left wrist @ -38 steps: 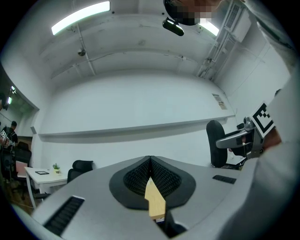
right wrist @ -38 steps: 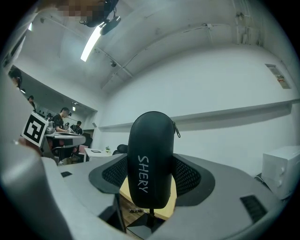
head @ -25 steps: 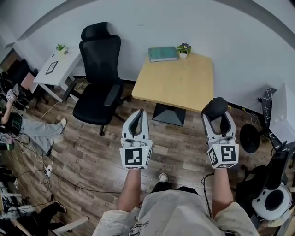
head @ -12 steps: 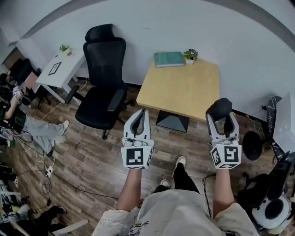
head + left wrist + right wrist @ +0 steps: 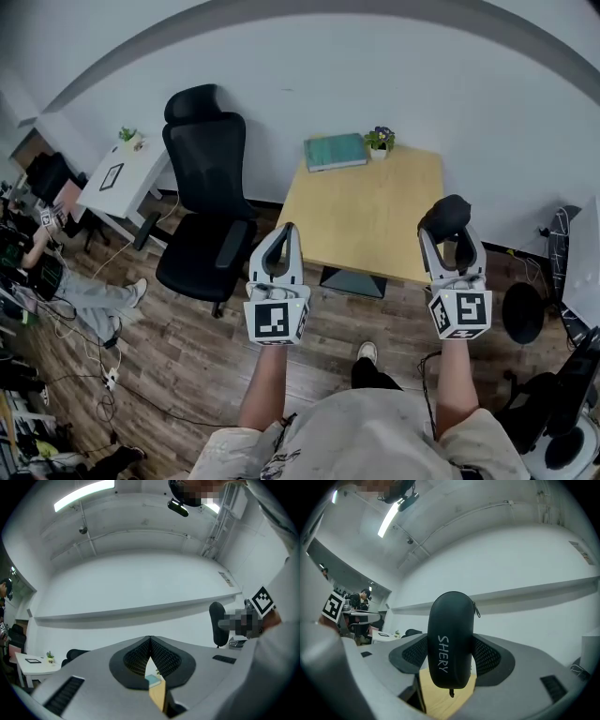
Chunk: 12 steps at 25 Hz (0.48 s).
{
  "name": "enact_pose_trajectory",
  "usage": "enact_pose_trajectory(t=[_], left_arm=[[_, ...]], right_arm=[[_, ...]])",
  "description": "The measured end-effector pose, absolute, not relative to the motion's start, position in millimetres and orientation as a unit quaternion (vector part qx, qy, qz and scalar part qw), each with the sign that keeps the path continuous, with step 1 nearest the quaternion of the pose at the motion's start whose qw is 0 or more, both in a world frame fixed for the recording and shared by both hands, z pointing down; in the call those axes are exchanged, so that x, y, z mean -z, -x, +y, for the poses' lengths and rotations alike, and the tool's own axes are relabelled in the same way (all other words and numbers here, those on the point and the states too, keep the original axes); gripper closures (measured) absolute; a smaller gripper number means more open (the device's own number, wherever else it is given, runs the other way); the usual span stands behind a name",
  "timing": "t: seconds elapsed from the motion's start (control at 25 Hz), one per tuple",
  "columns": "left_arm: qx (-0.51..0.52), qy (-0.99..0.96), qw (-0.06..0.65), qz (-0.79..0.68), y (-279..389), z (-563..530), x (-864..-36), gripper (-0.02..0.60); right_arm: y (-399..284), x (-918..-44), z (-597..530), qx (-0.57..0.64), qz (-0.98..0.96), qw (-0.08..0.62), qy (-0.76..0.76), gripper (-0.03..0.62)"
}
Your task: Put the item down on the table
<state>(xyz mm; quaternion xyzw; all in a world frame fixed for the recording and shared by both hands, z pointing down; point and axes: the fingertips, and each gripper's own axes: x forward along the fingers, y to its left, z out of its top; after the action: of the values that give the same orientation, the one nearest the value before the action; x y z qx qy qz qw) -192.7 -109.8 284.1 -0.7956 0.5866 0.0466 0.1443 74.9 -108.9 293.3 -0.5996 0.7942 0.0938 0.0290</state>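
A black zipped glasses case (image 5: 451, 639) marked "SHERY" stands upright between my right gripper's (image 5: 451, 656) mesh pads, which press on both its sides. In the head view the case (image 5: 447, 217) sticks out of the right gripper (image 5: 449, 236) over the near right edge of the light wooden table (image 5: 361, 211). My left gripper (image 5: 277, 246) is shut with its tips touching and holds nothing. It hovers at the table's near left corner. A sliver of the table (image 5: 158, 696) shows below its closed jaws.
A green book (image 5: 335, 151) and a small potted plant (image 5: 380, 141) sit at the table's far edge by the wall. A black office chair (image 5: 208, 192) stands left of the table, with a white side table (image 5: 117, 171) beyond it. Cables lie on the wooden floor at left.
The person has stepped toward the table, so both grippers now hang over its near edge instead of the floor. The case stays clamped in the right gripper.
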Motion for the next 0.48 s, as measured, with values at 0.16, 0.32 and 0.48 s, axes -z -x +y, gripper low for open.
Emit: enact_pose_trajectory(t=[0.16, 0.32, 0.48], left_arm=[[-0.044, 0.801, 0.149, 0.579, 169, -150, -279, 0.575], [-0.035, 0.808, 0.149, 0.568, 139, -190, -281, 0.575], [-0.03, 0.817, 0.149, 0.556, 110, -227, -284, 0.575]], right_arm=[[-98, -294, -144, -0.09, 0.789, 0.034, 0.607, 0.289], [-124, -304, -177, -0.076, 0.783, 0.032, 0.617, 0.289], [-151, -314, -207, -0.065, 0.776, 0.032, 0.627, 0.289]])
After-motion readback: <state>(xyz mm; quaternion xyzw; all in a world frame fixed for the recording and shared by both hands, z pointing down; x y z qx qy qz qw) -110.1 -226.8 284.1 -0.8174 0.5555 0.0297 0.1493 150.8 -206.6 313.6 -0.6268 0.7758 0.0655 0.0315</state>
